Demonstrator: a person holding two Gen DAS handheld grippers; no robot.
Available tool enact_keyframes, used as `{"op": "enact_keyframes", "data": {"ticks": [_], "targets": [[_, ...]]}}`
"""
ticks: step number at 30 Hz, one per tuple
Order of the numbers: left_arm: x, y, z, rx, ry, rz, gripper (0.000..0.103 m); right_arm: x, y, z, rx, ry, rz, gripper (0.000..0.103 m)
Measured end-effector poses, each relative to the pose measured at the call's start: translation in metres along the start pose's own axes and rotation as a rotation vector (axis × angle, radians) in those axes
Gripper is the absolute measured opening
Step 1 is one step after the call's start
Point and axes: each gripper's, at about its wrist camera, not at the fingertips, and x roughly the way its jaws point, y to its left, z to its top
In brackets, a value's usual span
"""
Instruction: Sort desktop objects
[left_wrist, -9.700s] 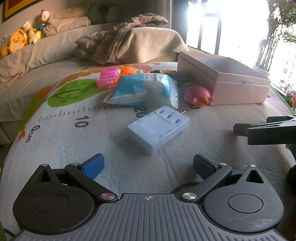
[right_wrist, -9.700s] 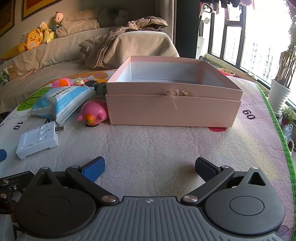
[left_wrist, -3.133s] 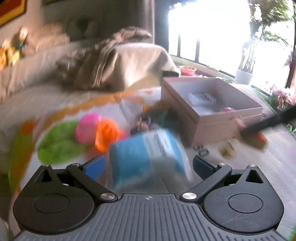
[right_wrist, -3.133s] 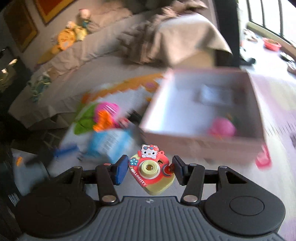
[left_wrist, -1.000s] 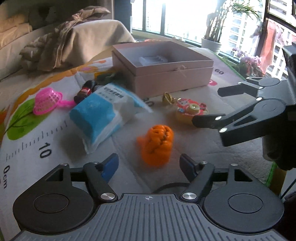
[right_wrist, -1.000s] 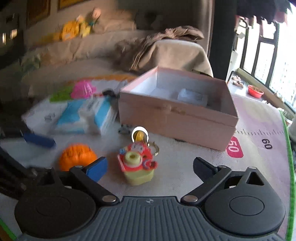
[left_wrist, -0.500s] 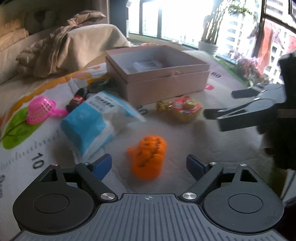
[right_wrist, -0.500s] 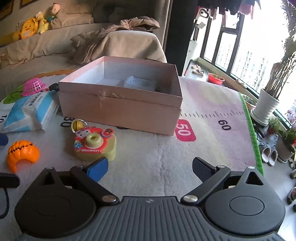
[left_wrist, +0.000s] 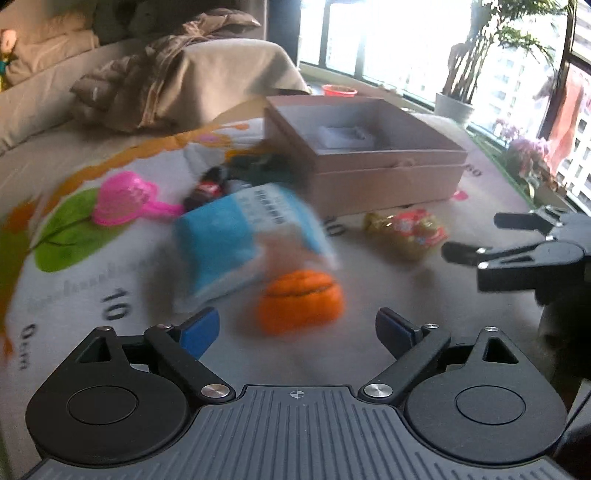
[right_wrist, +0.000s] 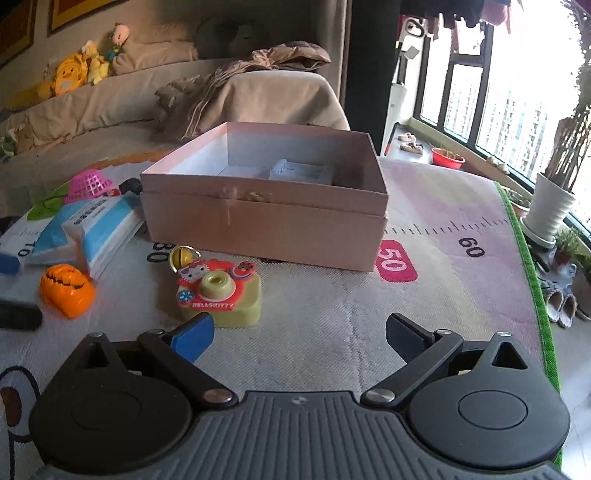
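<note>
Left gripper jaws have just been opening and now stand spread, nothing pinched, with the orange pumpkin-shaped plastic toy lying free on the printed mat just past the tips; a second ago they were narrower around it, so it reads as released or not yet gripped. Right gripper jaws spread and empty, the red-and-yellow toy camera keychain just beyond its left finger on the mat. Farther off stands the open pink cardboard box, holding a white ridged block; both toys still need boxing.
</note>
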Motion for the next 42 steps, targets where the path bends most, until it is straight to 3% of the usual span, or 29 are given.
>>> {"op": "enact_keyframes", "data": {"ticks": [2,6,12,14,18,19,23,24,25,26,28,33,36,38,40,42], "targets": [[0.010,-0.008,0.003,-0.001,-0.004,0.031,0.090,-0.003,0.001,0.000,-0.002,-0.015,-0.004,0.100],[0.025,-0.007,0.007,-0.041,0.014,0.051,0.065,-0.009,0.004,0.004,0.008,-0.022,0.033,0.100],[0.013,-0.001,-0.003,-0.031,0.002,0.044,0.065,0.003,0.024,0.019,-0.025,-0.015,0.113,0.099],[0.008,0.001,-0.007,-0.034,0.008,0.045,0.065,0.013,0.035,0.022,-0.051,-0.001,0.113,0.095],[-0.003,0.004,-0.013,-0.029,0.011,0.049,0.065,0.029,0.040,0.026,-0.045,0.070,0.125,0.068],[-0.006,0.004,-0.013,-0.026,0.008,0.048,0.065,0.028,0.039,0.028,-0.048,0.076,0.127,0.056],[-0.018,-0.003,-0.006,0.018,-0.030,0.023,0.064,0.009,0.029,0.032,-0.053,0.079,0.163,0.056],[-0.019,-0.005,-0.001,0.030,-0.043,0.011,0.056,0.001,0.025,0.036,-0.055,0.073,0.180,0.056],[-0.022,-0.008,0.007,0.046,-0.060,-0.005,0.037,-0.009,0.019,0.041,-0.052,0.060,0.195,0.056],[-0.025,-0.011,0.018,0.063,-0.077,-0.022,0.033,-0.020,0.014,0.049,-0.047,0.036,0.207,0.056],[-0.028,-0.014,0.041,0.089,-0.131,-0.044,0.033,-0.045,-0.001,0.071,-0.031,-0.046,0.212,0.056],[-0.023,-0.017,0.076,0.090,-0.218,-0.034,0.032,-0.083,-0.035,0.114,0.010,-0.233,0.119,0.056],[-0.020,-0.014,0.071,0.084,-0.212,-0.037,0.034,-0.080,-0.042,0.123,0.002,-0.246,0.088,0.056],[-0.015,-0.014,0.060,0.084,-0.172,-0.057,0.039,-0.068,-0.041,0.127,-0.011,-0.230,0.083,0.056],[-0.011,-0.016,0.049,0.090,-0.134,-0.074,0.052,-0.048,-0.039,0.133,-0.012,-0.201,0.084,0.056],[-0.006,-0.019,0.037,0.098,-0.102,-0.085,0.055,-0.023,-0.034,0.141,-0.003,-0.165,0.089,0.056]]}}
